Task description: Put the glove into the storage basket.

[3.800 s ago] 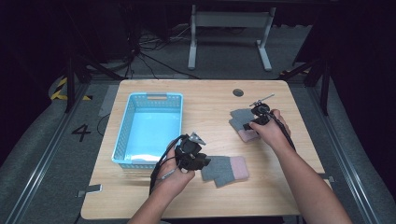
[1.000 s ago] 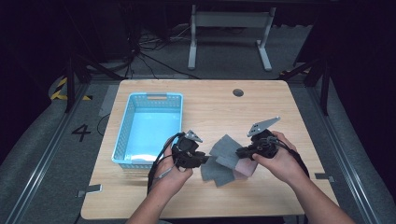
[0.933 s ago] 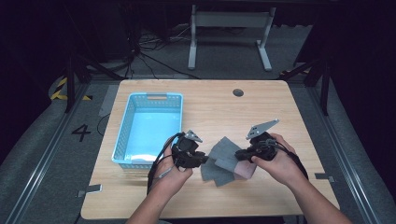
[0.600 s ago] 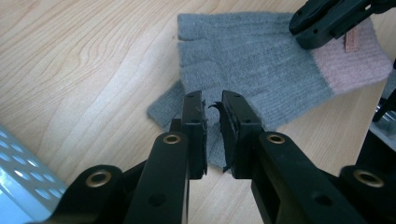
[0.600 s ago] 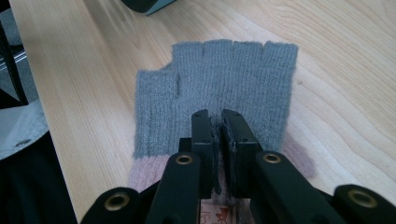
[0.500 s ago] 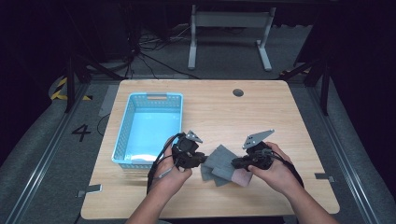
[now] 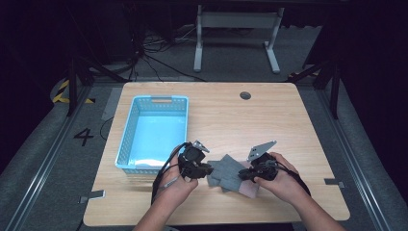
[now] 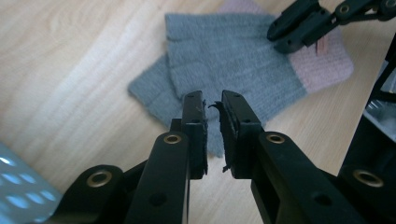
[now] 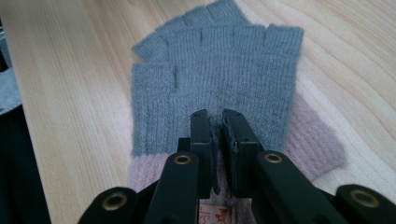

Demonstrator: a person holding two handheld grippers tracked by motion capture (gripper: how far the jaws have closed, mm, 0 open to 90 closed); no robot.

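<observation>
Lying flat on the wooden table (image 7: 298,125), a pair of grey fingerless gloves (image 7: 226,174) with pink cuffs is seen stacked one on the other, near the front edge and just right of the blue basket (image 7: 153,131). In the right gripper view, the upper glove (image 9: 219,98) is laid finger stubs away from the camera, with the pink cuff (image 9: 317,140) of the lower one poking out at the side and below. The right gripper (image 7: 246,174) is held at the cuff end of the pile; its jaws are nearly pressed together, and a bit of grey knit near the cuff seems pinched in the narrow slit between them. The left gripper (image 7: 208,171) is held at the opposite, finger end. In the left gripper view its jaws are close together with a thin gap, tips over the edge of the grey fabric; frayed fibres are seen between the pads, but whether cloth is actually gripped cannot be told. The right gripper's black jaws are visible at the top of that view, set on the glove near its pink cuff (image 8: 327,60). The basket is empty apart from its pale floor
</observation>
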